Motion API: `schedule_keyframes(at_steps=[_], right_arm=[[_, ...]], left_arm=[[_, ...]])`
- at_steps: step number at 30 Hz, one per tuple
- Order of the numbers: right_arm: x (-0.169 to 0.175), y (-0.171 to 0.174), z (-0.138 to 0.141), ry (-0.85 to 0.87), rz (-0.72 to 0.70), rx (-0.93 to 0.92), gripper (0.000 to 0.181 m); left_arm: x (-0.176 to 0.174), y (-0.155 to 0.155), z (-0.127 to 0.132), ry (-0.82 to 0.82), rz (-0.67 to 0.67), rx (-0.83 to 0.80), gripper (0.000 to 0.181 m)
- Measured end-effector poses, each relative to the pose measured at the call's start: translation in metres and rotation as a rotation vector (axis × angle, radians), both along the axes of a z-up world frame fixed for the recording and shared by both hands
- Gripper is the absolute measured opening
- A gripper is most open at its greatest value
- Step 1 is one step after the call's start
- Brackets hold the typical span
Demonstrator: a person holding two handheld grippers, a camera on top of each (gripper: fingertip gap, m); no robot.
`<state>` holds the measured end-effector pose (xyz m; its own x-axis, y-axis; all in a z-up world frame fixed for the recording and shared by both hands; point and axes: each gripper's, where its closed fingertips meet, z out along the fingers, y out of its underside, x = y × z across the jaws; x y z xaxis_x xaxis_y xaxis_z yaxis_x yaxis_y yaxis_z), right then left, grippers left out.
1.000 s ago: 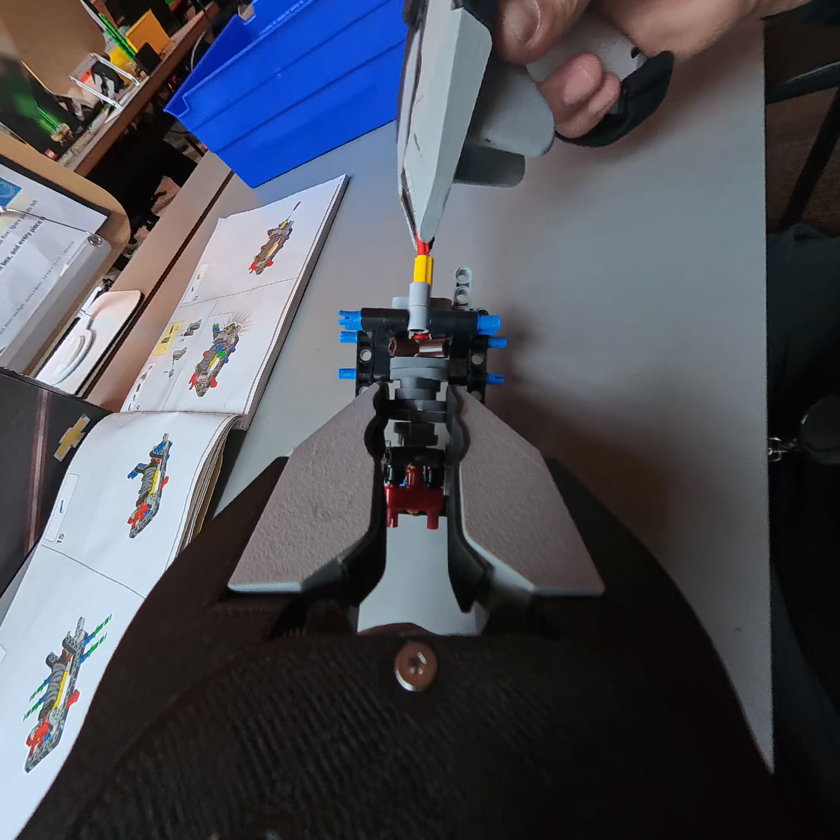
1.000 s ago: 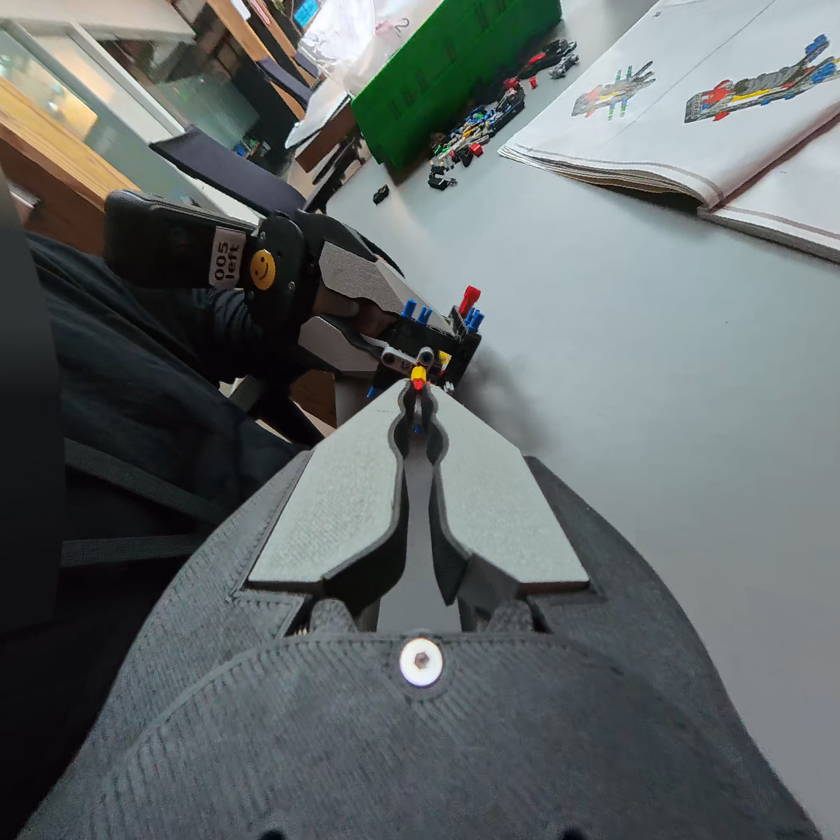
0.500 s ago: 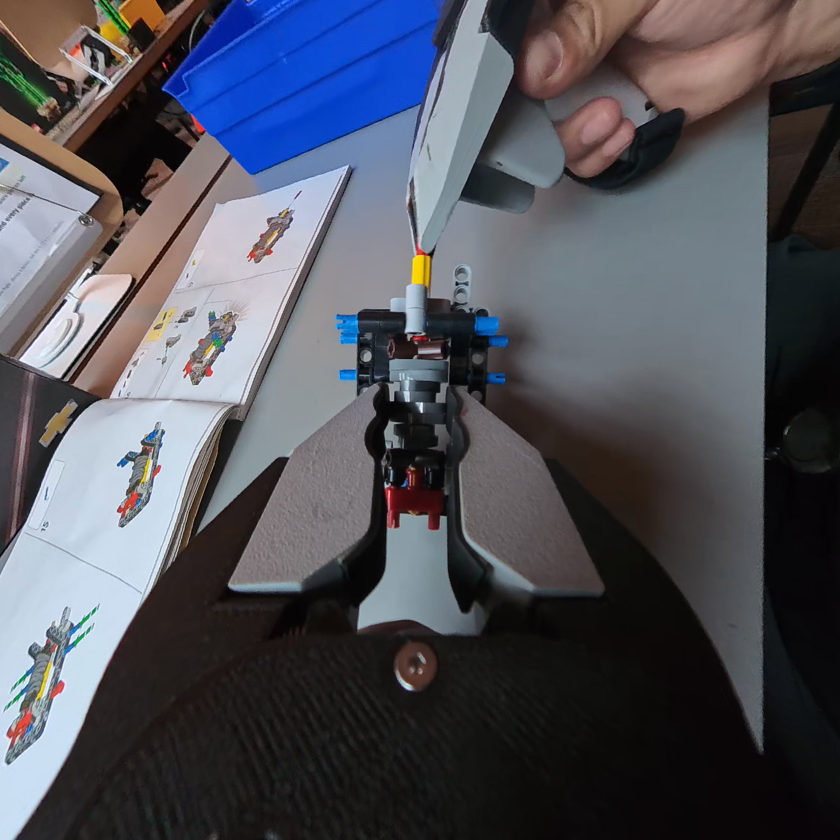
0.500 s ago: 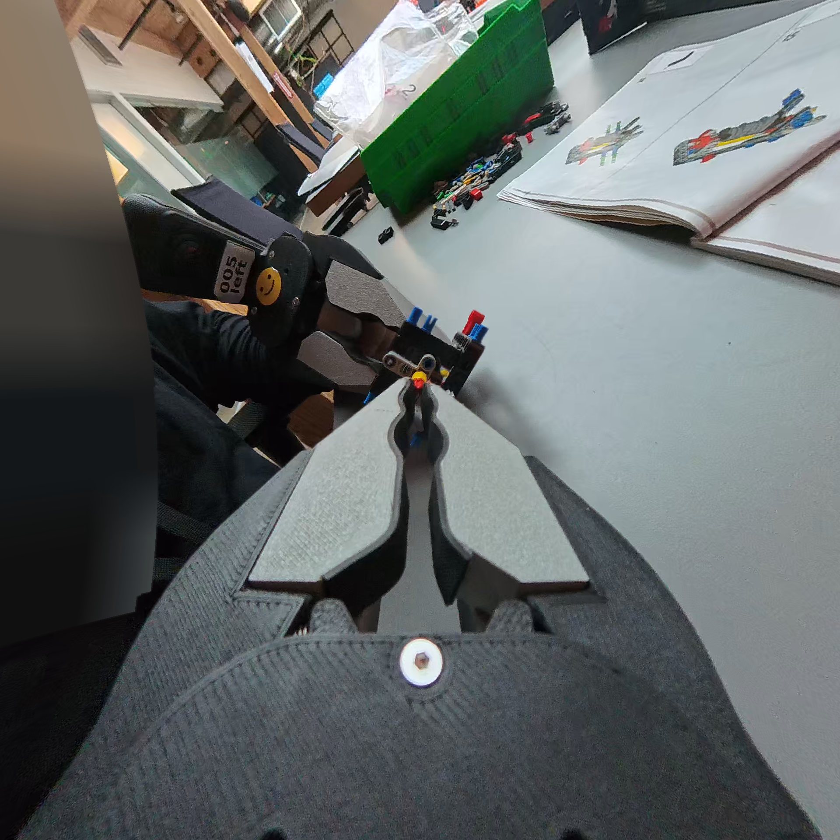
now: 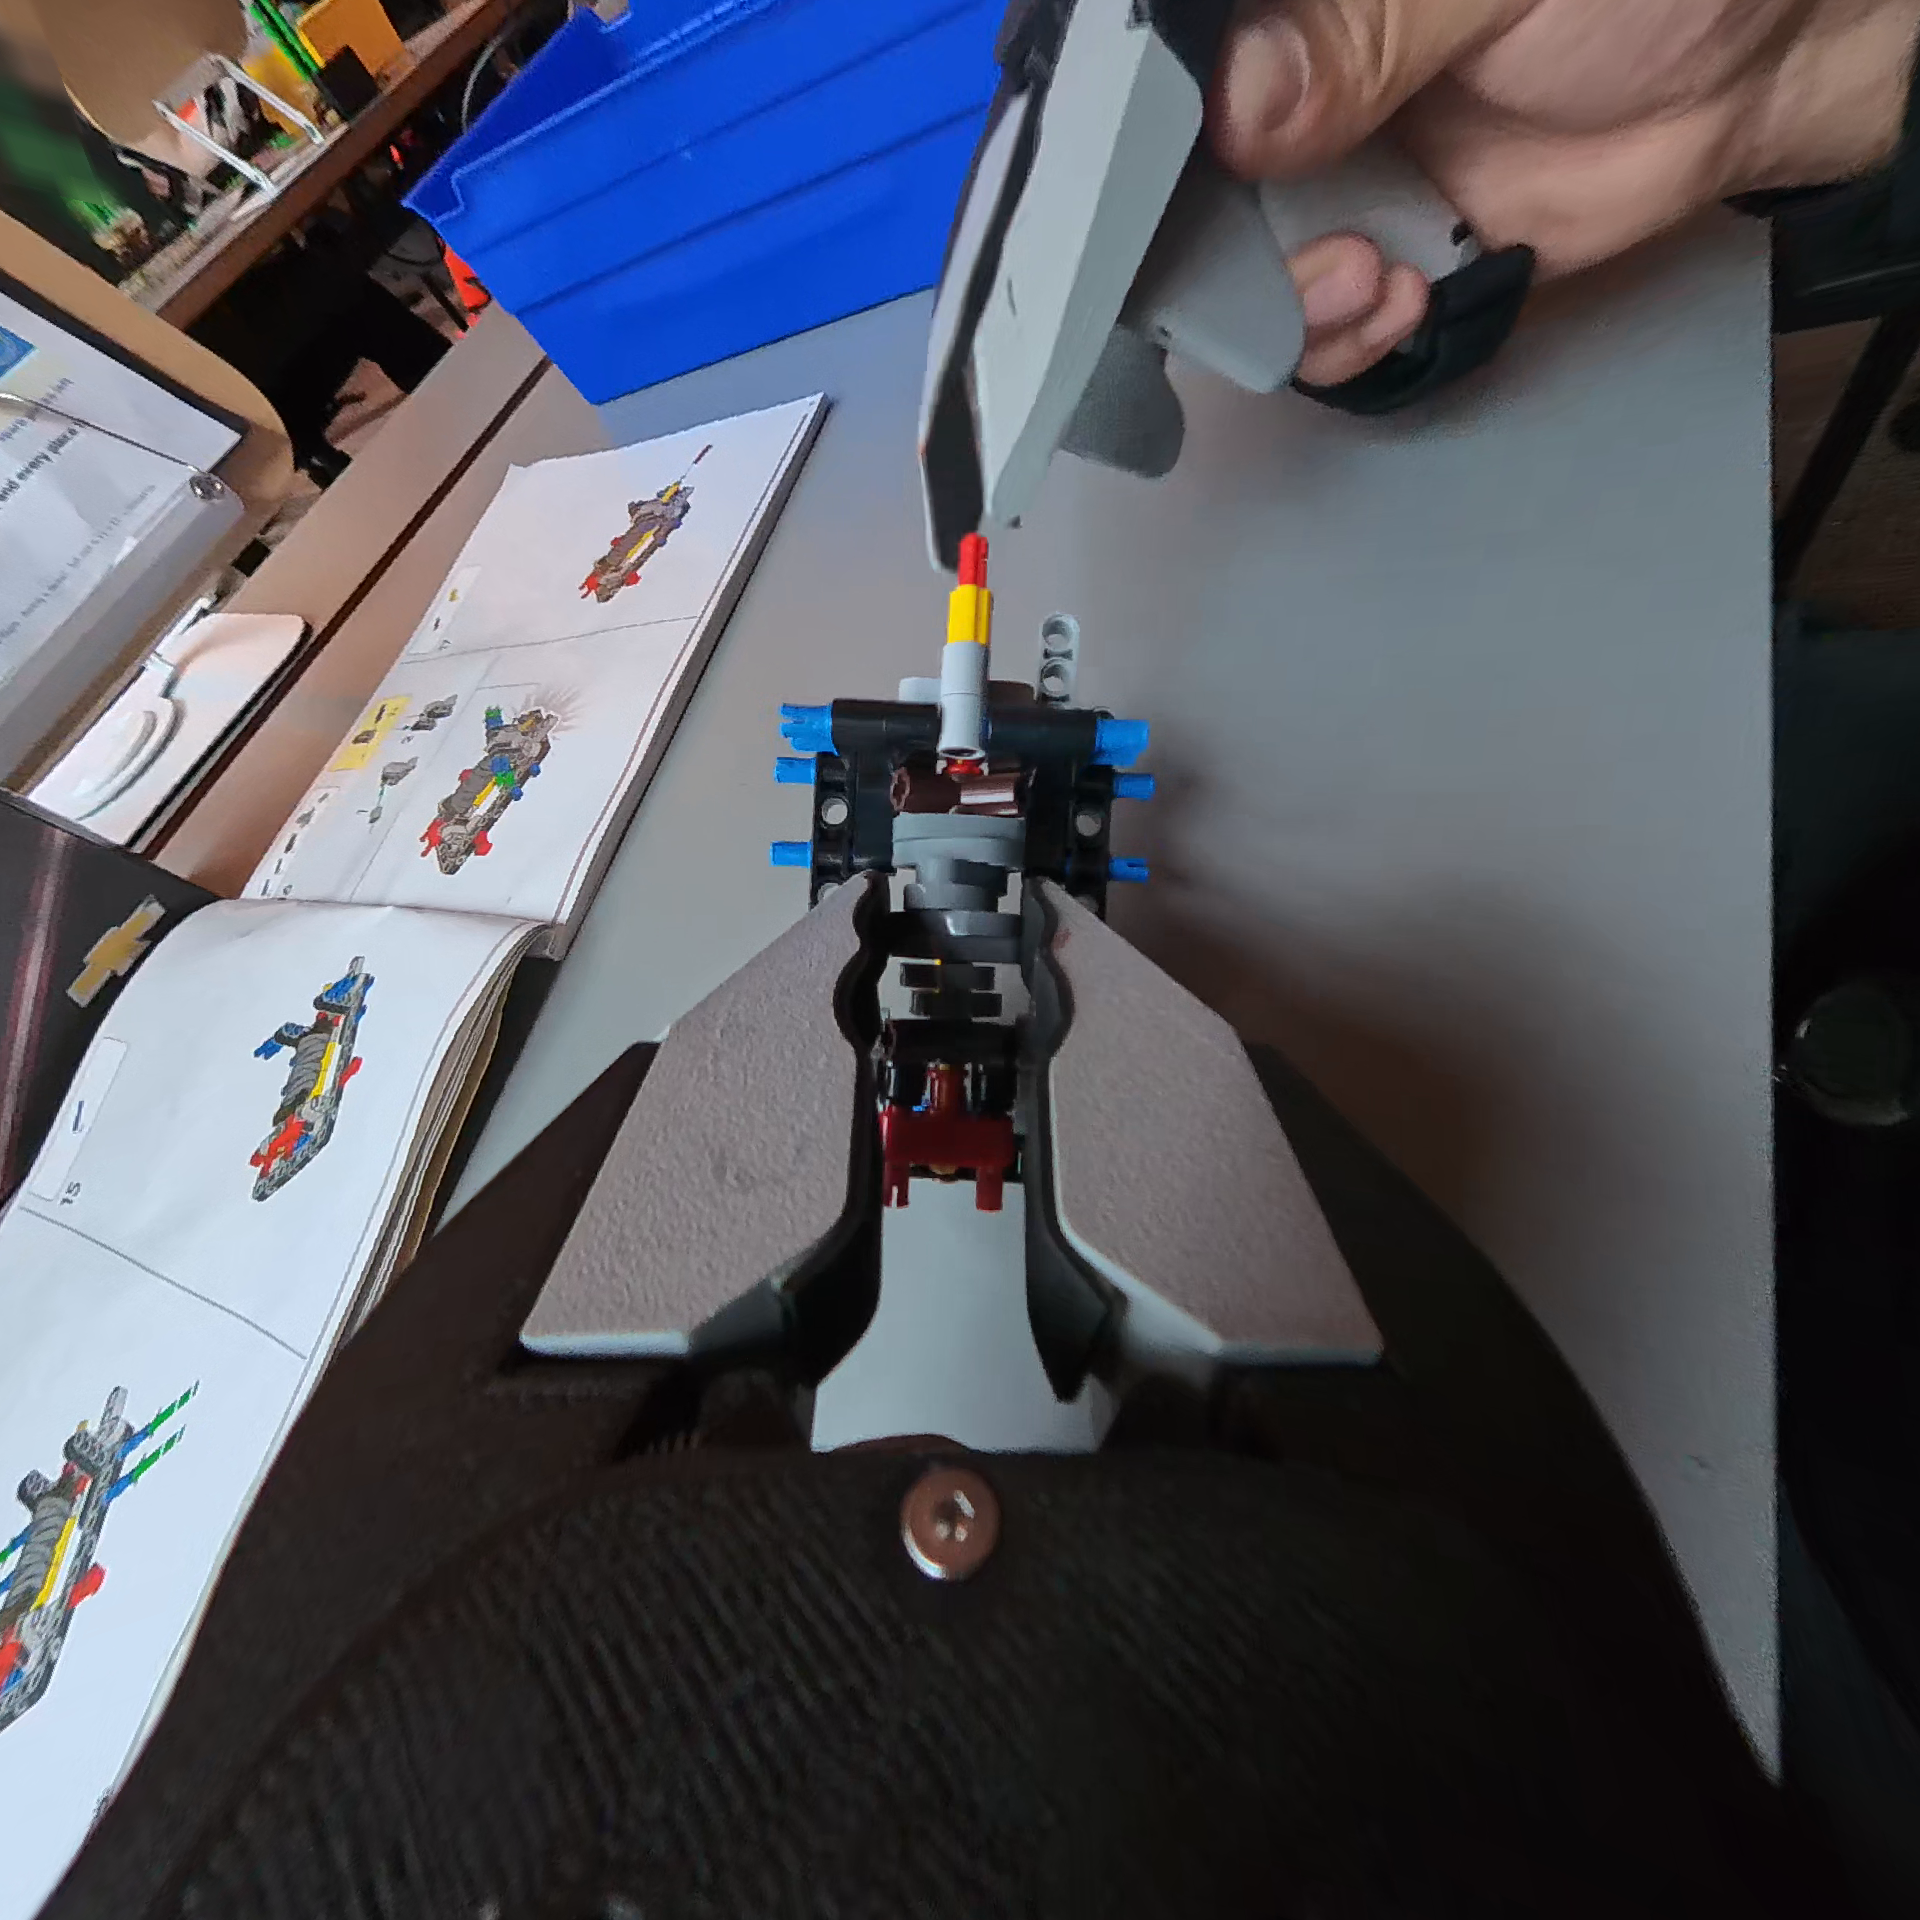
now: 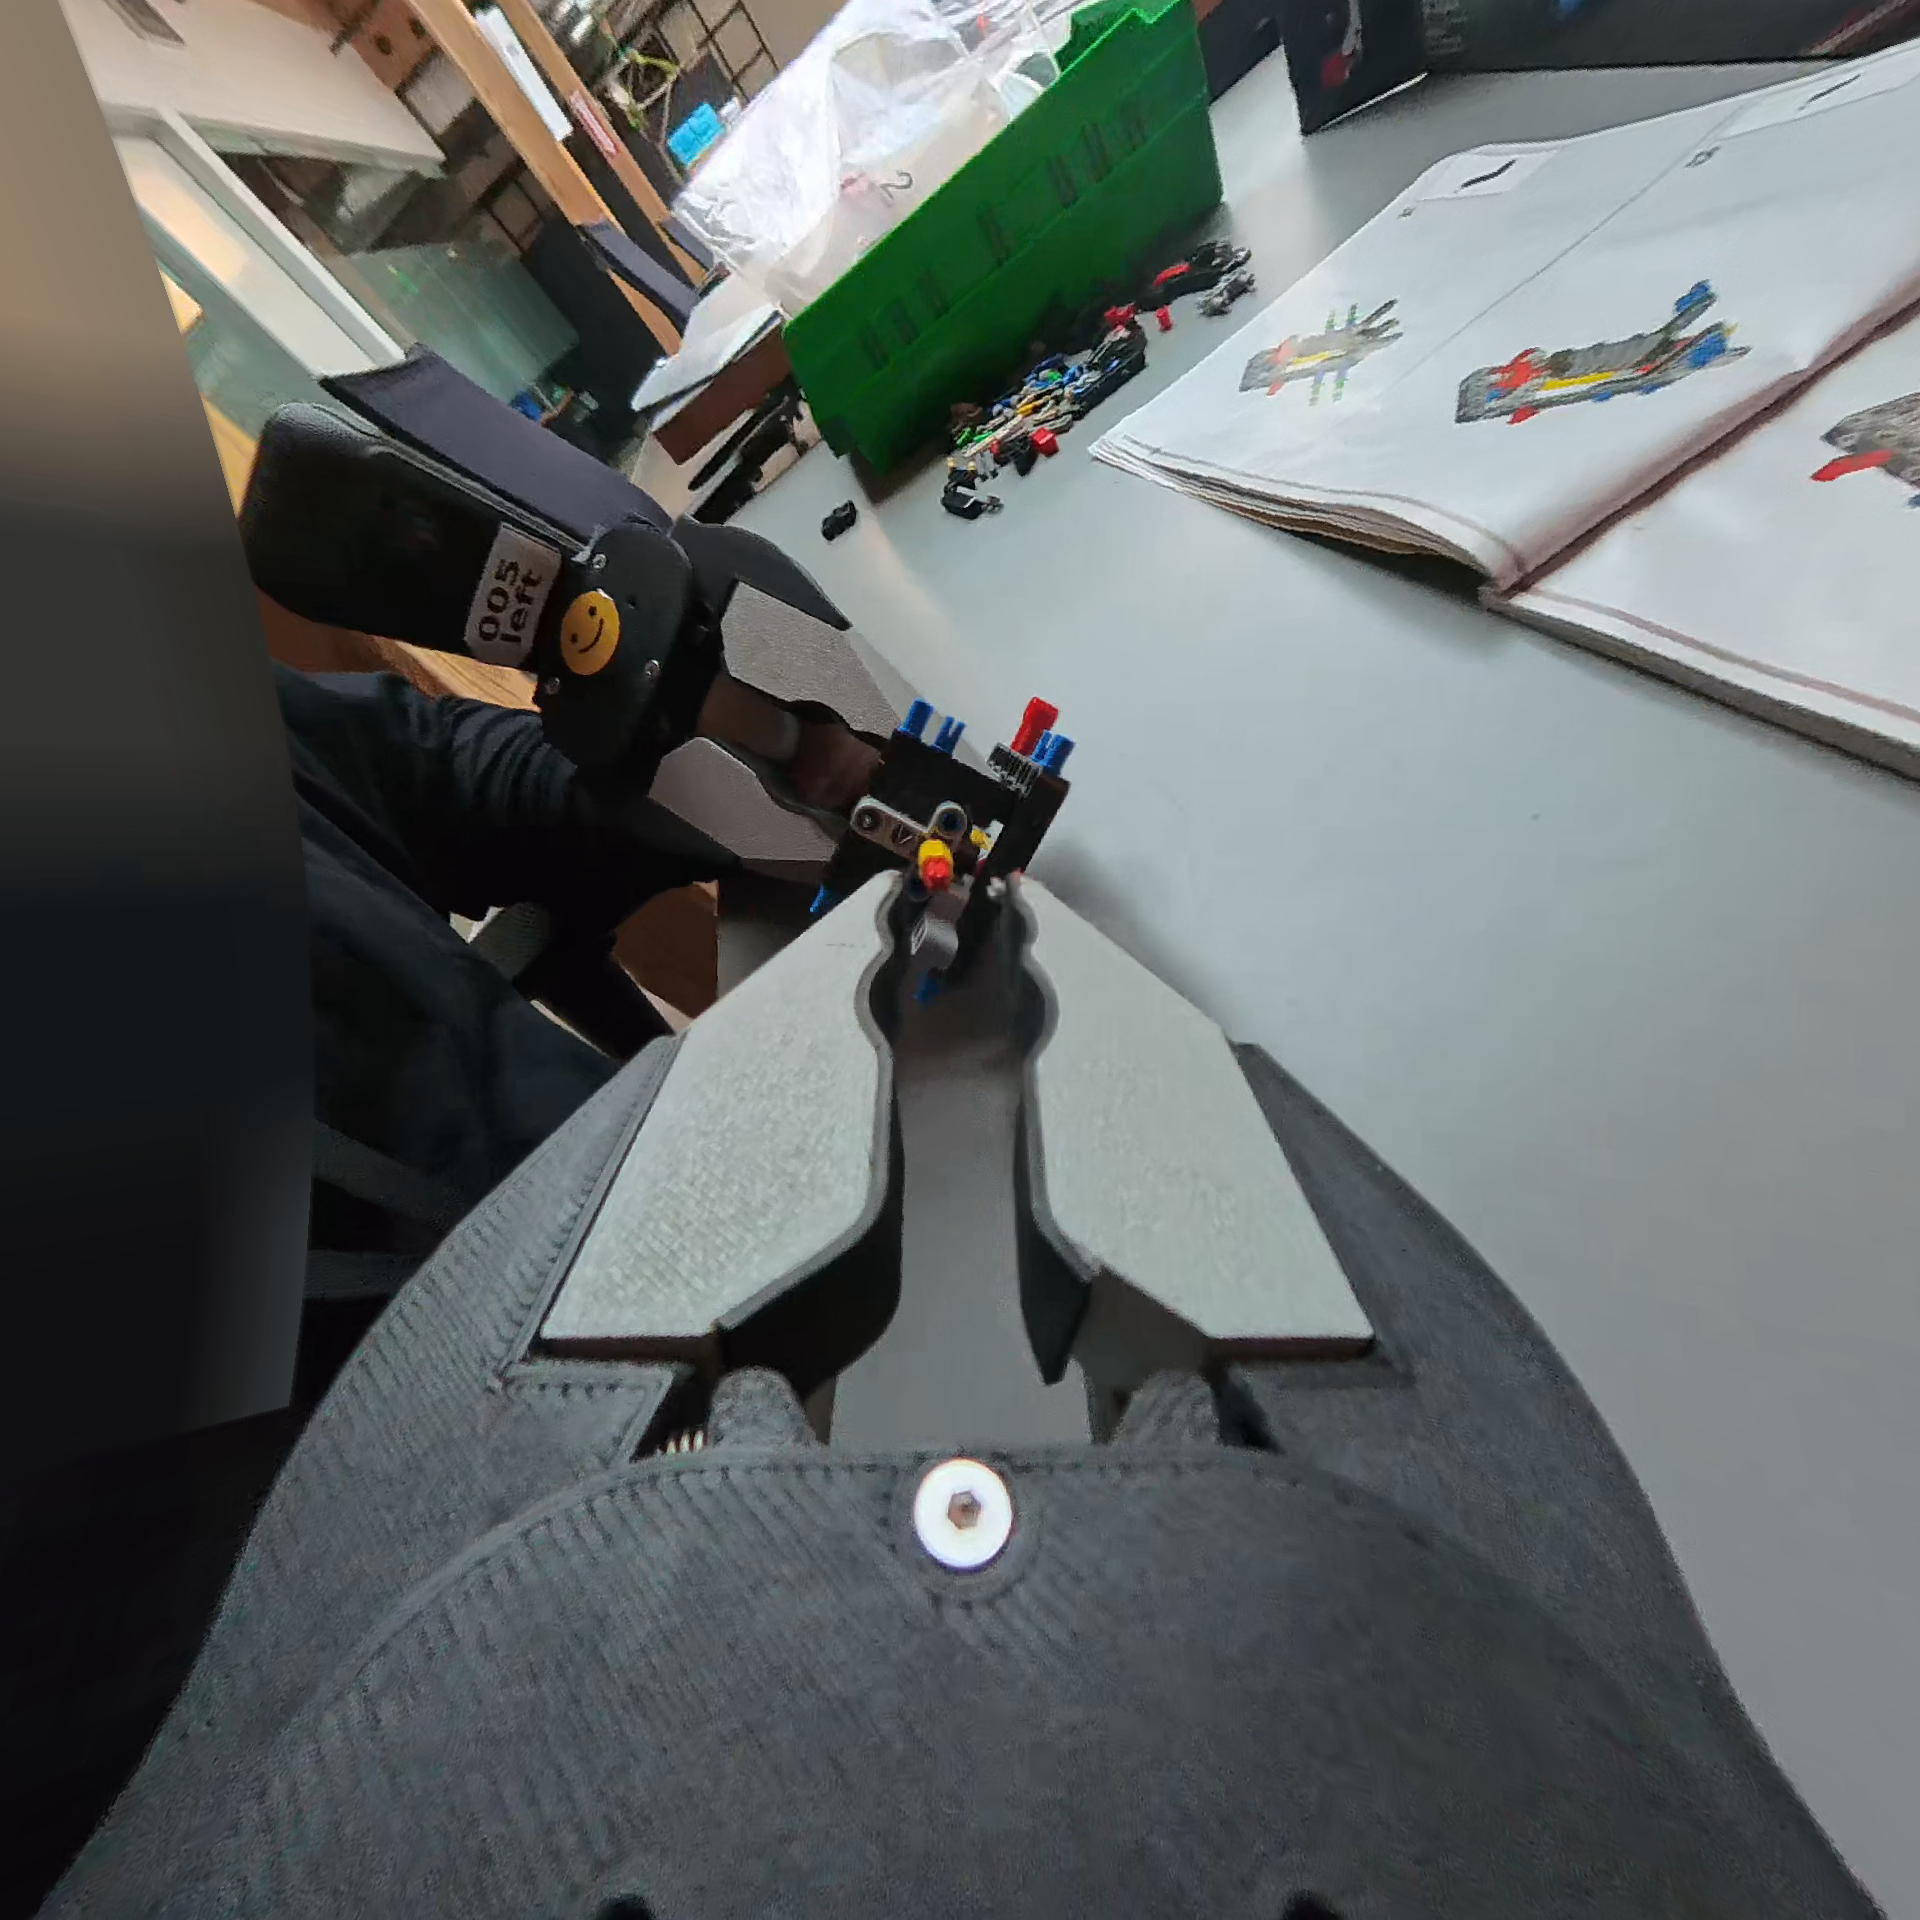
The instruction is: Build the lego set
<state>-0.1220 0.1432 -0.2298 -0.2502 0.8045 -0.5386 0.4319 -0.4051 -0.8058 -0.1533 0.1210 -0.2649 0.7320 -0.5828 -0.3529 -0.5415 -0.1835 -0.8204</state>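
My left gripper [image 5: 951, 894] is shut on the lego assembly [image 5: 956, 790], a black frame with blue pins, grey gears and a dark red piece, held over the grey table [image 5: 1455, 831]. A red axle with a yellow bush and grey connector [image 5: 968, 613] sticks out of its far end. My right gripper [image 5: 971, 520], held by a hand, hangs just above the axle's red tip. In the right wrist view the right gripper [image 6: 948, 894] is slightly open, and the axle [image 6: 933, 862] lies just beyond its tips. The left gripper [image 6: 862, 779] and the assembly [image 6: 997, 800] also show there.
Open instruction booklets [image 5: 582, 665] [image 6: 1558, 395] lie to the left of the assembly. A blue bin [image 5: 727, 187] stands at the far side of the table. A green bin [image 6: 997, 260] has a pile of loose pieces [image 6: 1049, 405] beside it. The table edge [image 5: 1766, 935] runs along the right. My hands' fingertips stand some 6 centimetres from each other.
The right gripper's fingers have parted and let go of the axle, drawing back a little so its red tip shows. The left gripper still holds the assembly.
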Motion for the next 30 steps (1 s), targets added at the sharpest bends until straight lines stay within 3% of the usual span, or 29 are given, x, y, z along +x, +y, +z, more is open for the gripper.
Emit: schedule_keyframes(at_steps=[7,16,20,24,30], right_arm=[[0.003,-0.001,-0.009,-0.054,0.043,0.049,0.0],[0.006,-0.003,-0.021,-0.116,0.124,0.147,0.0],[0.012,-0.015,-0.034,-0.183,0.284,0.297,0.0],[0.013,-0.005,-0.056,-0.311,0.308,0.48,0.0],[0.019,0.0,-0.056,-0.295,0.31,0.479,0.0]], left_arm=[[0.002,0.0,-0.005,0.028,-0.007,-0.018,0.023],[0.005,0.0,-0.01,0.035,-0.034,-0.049,0.023],[0.011,-0.003,-0.021,-0.016,-0.093,-0.199,0.023],[0.013,-0.003,-0.028,-0.039,-0.108,-0.294,0.022],[0.008,-0.008,-0.023,-0.116,-0.12,-0.36,0.034]])
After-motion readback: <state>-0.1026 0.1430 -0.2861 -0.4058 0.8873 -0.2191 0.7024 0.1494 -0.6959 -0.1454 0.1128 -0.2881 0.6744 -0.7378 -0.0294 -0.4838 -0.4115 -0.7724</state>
